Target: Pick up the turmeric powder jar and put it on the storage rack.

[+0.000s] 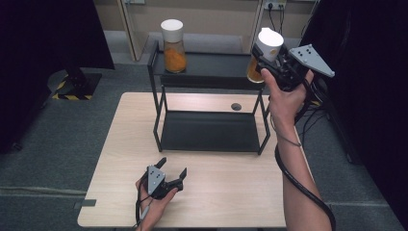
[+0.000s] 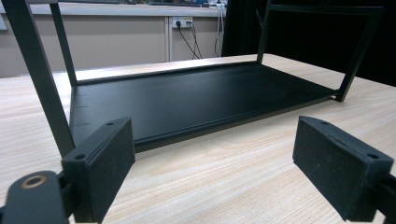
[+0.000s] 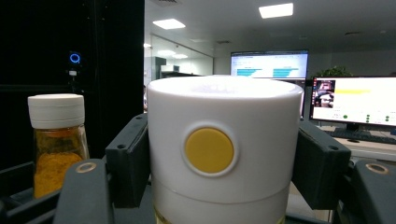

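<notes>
Right tongs (image 3: 224,163) clamp white-capped jar (image 3: 224,154), its yellow dot (image 3: 208,150) facing the camera.

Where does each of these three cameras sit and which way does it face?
High view: above the person's side, facing down on the wooden table; both forearms show.
Left gripper view: low over the table, facing the black metal shelf rack; open jaws.
Right gripper view: raised, jaws clamping the white-capped jar.
Shared: the orange spice jar on the rack.

Around your wooden table (image 1: 211,192) you see grey carpet floor (image 1: 48,159) and a beige wall (image 2: 116,42) with a power socket (image 2: 180,22). Behind you, ceiling lights (image 3: 276,10) shine over two lit monitors (image 3: 355,100).
</notes>
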`<state>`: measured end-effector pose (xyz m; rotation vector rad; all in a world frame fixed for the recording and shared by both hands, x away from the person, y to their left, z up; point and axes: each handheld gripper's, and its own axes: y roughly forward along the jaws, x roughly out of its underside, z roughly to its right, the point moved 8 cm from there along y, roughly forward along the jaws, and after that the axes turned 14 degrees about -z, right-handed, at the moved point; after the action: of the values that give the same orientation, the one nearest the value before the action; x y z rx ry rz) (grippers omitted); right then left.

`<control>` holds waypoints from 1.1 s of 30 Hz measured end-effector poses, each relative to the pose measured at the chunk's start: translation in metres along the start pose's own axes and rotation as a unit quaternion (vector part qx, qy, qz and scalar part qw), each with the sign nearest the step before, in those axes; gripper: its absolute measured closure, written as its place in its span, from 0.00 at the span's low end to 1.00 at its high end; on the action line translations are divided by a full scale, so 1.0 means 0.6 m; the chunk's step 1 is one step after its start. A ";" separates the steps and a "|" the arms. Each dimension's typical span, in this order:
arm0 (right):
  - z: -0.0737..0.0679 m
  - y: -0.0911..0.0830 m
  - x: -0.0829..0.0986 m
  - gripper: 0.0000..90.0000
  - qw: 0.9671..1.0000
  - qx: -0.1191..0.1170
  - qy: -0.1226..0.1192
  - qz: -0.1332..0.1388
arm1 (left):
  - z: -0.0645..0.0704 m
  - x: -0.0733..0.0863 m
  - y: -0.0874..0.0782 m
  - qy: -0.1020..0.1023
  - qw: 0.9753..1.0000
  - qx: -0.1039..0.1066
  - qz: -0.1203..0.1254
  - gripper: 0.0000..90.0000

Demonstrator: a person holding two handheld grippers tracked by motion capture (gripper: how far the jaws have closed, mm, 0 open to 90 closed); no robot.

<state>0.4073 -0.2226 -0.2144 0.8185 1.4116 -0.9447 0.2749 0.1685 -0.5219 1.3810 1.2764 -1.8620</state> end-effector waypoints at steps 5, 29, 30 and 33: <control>0.003 0.014 -0.007 0.34 1.000 0.004 0.002 -0.007 | 0.000 0.000 0.000 0.001 1.000 0.000 0.000 0.14; 0.005 0.068 -0.020 0.34 0.999 0.031 0.002 -0.044 | -0.001 0.000 0.000 0.000 1.000 0.002 0.000 0.14; 0.006 0.070 -0.020 0.34 0.998 0.031 0.004 -0.046 | -0.001 0.000 0.000 0.000 1.000 0.002 -0.001 0.14; 0.008 0.075 -0.020 0.34 0.998 0.032 0.006 -0.047 | -0.001 0.000 0.000 0.000 1.000 0.002 -0.001 0.14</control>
<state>0.4507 -0.2074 -0.2060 0.8129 1.4467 -1.0639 0.2752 0.1688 -0.5218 1.3831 1.2757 -1.8656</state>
